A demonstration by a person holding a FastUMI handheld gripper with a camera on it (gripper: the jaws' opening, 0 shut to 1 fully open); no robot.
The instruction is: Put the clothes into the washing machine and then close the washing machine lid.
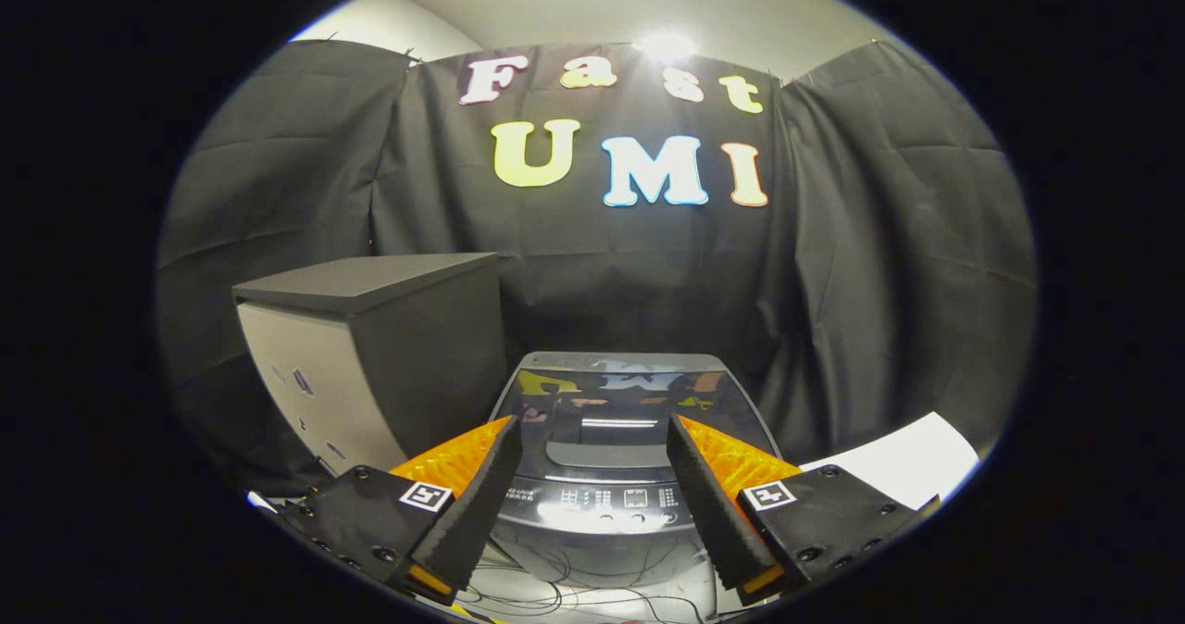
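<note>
The gripper [592,485] is spread apart and holds nothing. The washer [616,439] stands just ahead, between the fingers, its lid [620,397] down. No clothes are visible. Judged from this, either loading is complete or it has not begun; cannot tell.

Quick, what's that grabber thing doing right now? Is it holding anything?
Hand-held gripper: open, holding nothing; its fingers are spread above the washing machine, whose lid is down.

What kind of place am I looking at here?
Likely a mock laundry corner in a cloth-walled booth: a top-loading washing machine, lid shut, lies beyond the open gripper; a grey cabinet stands beside it, and black cloth hangs behind.
</note>
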